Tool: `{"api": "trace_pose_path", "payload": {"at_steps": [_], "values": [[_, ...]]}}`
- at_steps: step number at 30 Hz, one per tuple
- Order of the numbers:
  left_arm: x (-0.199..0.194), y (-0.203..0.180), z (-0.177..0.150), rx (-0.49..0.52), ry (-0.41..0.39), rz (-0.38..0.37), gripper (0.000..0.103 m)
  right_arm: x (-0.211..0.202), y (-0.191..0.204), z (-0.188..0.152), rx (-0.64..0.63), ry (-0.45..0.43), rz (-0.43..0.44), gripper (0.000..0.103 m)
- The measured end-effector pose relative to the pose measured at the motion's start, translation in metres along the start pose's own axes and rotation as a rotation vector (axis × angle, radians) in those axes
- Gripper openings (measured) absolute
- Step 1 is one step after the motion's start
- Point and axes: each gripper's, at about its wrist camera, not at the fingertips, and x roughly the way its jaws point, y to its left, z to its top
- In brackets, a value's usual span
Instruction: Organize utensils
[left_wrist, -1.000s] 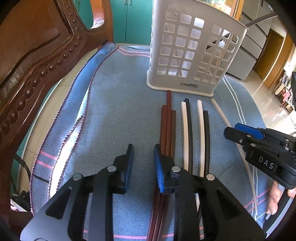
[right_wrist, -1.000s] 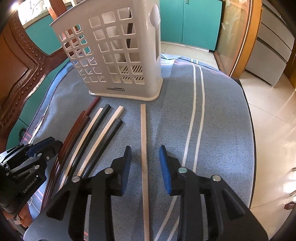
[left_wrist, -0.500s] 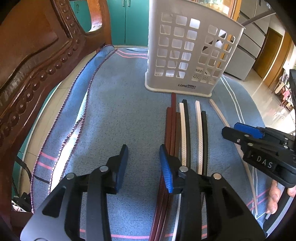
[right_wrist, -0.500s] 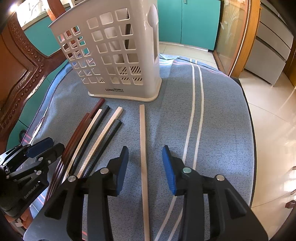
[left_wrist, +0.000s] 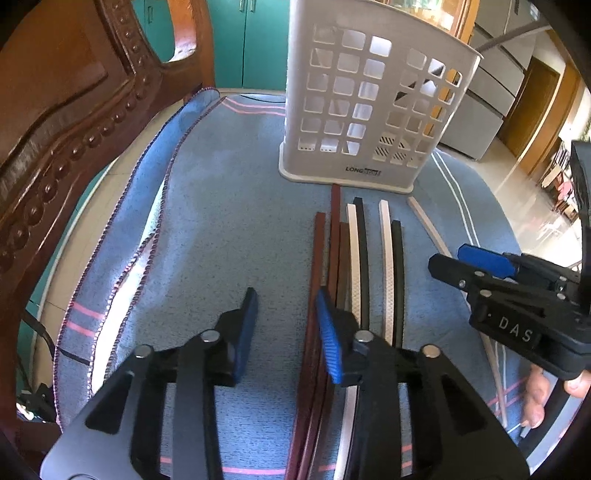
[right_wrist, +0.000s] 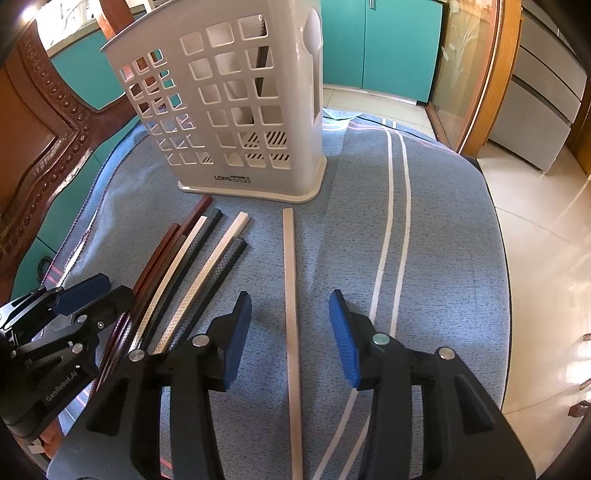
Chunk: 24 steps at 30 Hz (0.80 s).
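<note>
- On our far left, a carved wooden chair back rises beside the surface, which is draped in a blue cloth.
- Our left gripper hovers low over bare cloth, its blue-padded fingers spread apart with nothing between them.
- Just to the right of its right finger lie the brown chopsticks, bunched side by side and running straight ahead.
- Next to these rest alternating white and black chopsticks, parallel with the brown ones.
- Ahead of both grippers stands the white utensil basket, upright on the cloth, the chopstick tips ending just short of its base.
- Our right gripper is also spread wide, and a single pale chopstick lies on the cloth between its fingers, touched by neither.
- To its right, two white stripes run along the cloth; beyond the edge is tiled floor.
</note>
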Motion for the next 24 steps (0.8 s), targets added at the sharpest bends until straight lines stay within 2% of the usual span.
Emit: {"api": "trace_pose_path", "payload": {"at_steps": [4,15,20,24], "values": [[0.001,0.012,0.003,-0.052,0.008,-0.011,0.018,0.001,0.001,0.000,-0.001,0.000,-0.001,0.045],[0.003,0.052,0.015,-0.171,0.016,-0.057,0.017,-0.002,-0.002,0.001,0.019,-0.001,0.001,0.045],[0.006,0.048,0.023,-0.139,0.009,-0.059,0.019,-0.004,-0.007,0.003,0.034,-0.009,-0.002,0.045],[0.011,0.030,0.036,-0.080,0.021,-0.031,0.028,-0.004,-0.007,0.008,0.030,-0.027,-0.016,0.045]]}}
